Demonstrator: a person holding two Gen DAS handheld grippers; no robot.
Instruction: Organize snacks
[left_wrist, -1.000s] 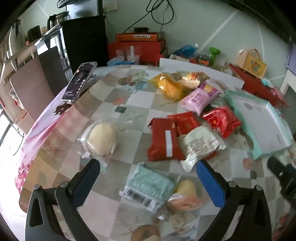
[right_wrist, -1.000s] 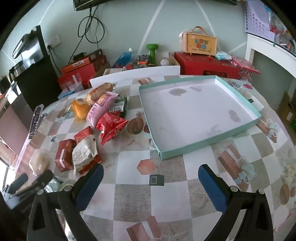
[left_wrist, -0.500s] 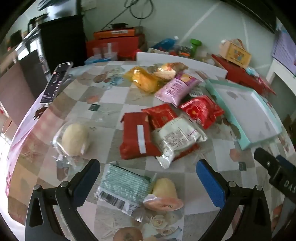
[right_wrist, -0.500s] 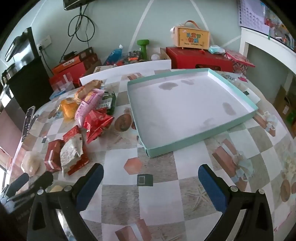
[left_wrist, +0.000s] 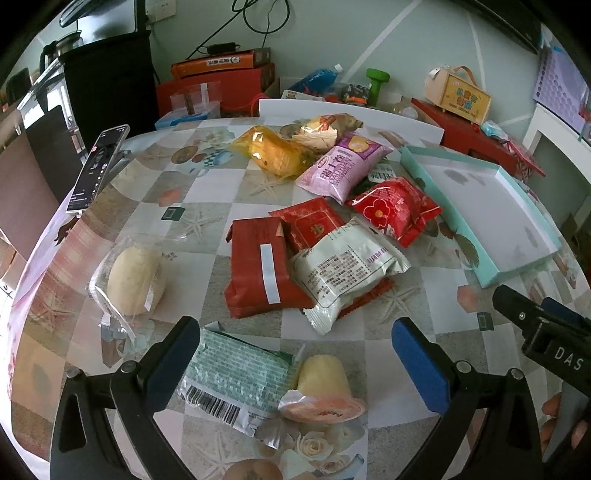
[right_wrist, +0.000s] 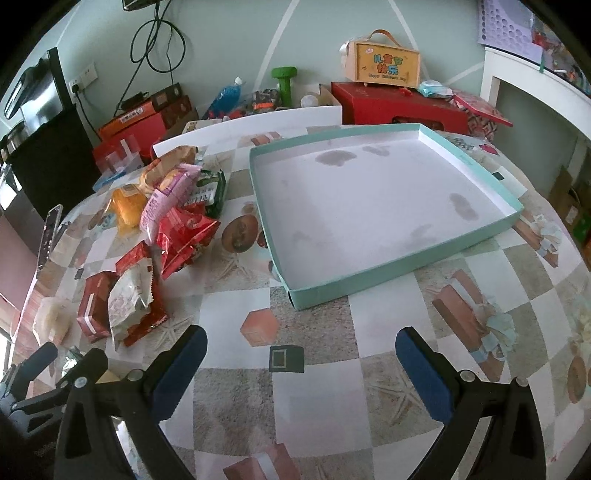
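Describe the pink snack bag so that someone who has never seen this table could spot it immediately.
Start at the shallow teal tray on the checkered table and look to the heap of snacks beside it. At the heap's far end lies the pink snack bag, between a yellow-orange pack and a red flower-print pack. It is the only pink wrapper, printed with white lettering.

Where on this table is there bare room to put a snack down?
The teal tray is bare inside, the biggest free spot. The tablecloth between its near edge and the right gripper is clear too, as is a strip between the phone and the snack pile. From the pile towards the left gripper it is crowded with overlapping packets.
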